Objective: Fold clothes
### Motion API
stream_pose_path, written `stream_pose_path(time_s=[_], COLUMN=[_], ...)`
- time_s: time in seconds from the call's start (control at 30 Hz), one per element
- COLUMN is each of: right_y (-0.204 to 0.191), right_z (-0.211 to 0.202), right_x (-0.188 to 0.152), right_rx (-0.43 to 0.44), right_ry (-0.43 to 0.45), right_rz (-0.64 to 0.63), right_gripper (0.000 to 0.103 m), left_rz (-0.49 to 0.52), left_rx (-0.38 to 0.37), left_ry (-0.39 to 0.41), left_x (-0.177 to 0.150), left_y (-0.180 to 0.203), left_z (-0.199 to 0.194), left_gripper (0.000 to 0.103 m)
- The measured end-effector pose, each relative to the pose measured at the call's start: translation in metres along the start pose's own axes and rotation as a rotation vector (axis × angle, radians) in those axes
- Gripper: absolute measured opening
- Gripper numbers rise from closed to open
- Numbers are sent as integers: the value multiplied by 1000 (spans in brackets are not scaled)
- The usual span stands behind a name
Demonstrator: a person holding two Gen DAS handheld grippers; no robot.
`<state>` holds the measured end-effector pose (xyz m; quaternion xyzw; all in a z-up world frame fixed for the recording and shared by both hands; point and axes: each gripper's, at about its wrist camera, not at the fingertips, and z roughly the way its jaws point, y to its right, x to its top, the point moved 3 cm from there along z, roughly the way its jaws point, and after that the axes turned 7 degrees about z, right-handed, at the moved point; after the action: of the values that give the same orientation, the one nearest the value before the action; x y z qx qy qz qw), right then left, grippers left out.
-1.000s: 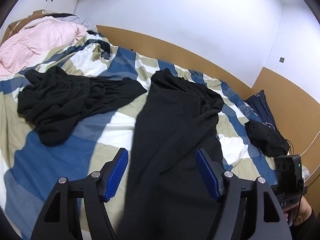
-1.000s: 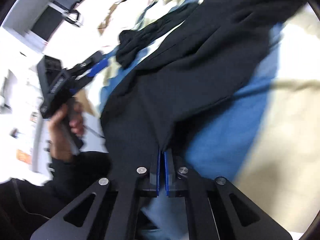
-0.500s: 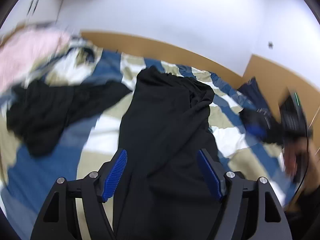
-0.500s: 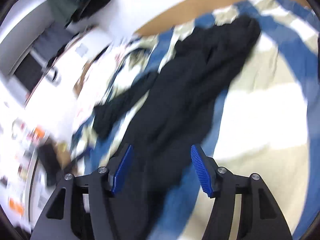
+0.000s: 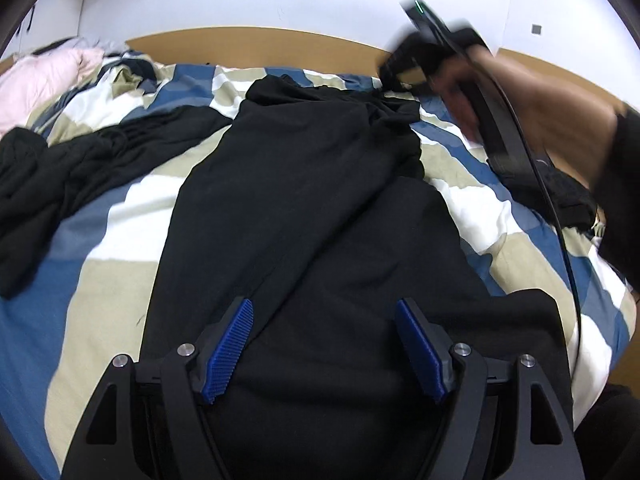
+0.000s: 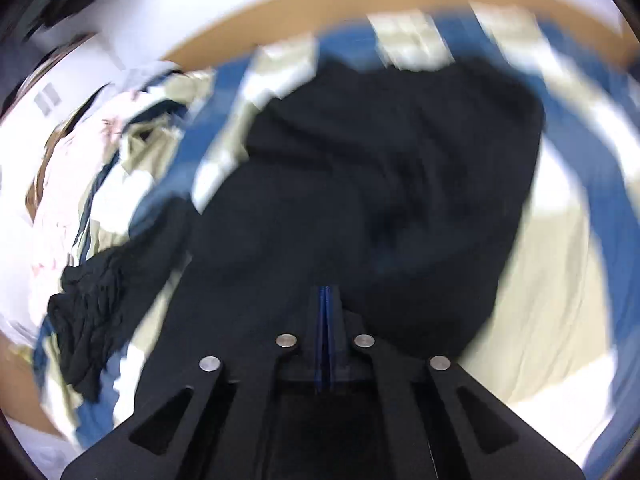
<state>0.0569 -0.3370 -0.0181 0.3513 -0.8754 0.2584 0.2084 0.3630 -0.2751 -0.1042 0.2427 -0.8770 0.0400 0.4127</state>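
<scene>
Bare checked duvet (image 5: 120,280) lies left of the long black garment (image 5: 312,208): free passage there. Crumpled black garment (image 5: 60,176) blocks far left. On the right, the person's hand (image 5: 520,96) with the right gripper (image 6: 325,300) hangs over the bed; its cable (image 5: 560,232) crosses that strip. Headboard (image 5: 248,46) closes the far edge.

Patchwork blue, beige and white duvet (image 5: 120,280), pink quilt (image 5: 44,76) at its far-left corner, tan headboard (image 5: 248,46) behind.
</scene>
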Motion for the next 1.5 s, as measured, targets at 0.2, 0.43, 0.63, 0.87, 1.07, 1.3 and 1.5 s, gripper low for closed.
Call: stream_pose_path(time_s=[0.2,0.43,0.63,0.87,1.07,1.3,1.5], right_y=[-118,-54,66,114,33,-103,-104], right_z=[28,39,-2,26,2,56,150], right_x=[45,2,-15,-9,54,88,45], right_rx=[136,2,-90,-92,14,84,13], right_ry=[-32,-166,-163,-201,-63,-111,-270], right_rz=[-193,-169,34,233,53,-198,-186], right_gripper=[1,46,46,39,3,6,35], left_rz=[-48,-129,-35,14,6,-29,-19], left_rx=[13,-10,18,28,12,4,4], left_ry=[53,55,21,-51,-98,-77,-92], left_x=[-3,21,27,20,7,3,7], left_y=[-5,-30,-16,3,9,5,8], left_z=[-14,-37,-28,4,18,13,14], left_gripper=[75,76,77,77,77,77,78])
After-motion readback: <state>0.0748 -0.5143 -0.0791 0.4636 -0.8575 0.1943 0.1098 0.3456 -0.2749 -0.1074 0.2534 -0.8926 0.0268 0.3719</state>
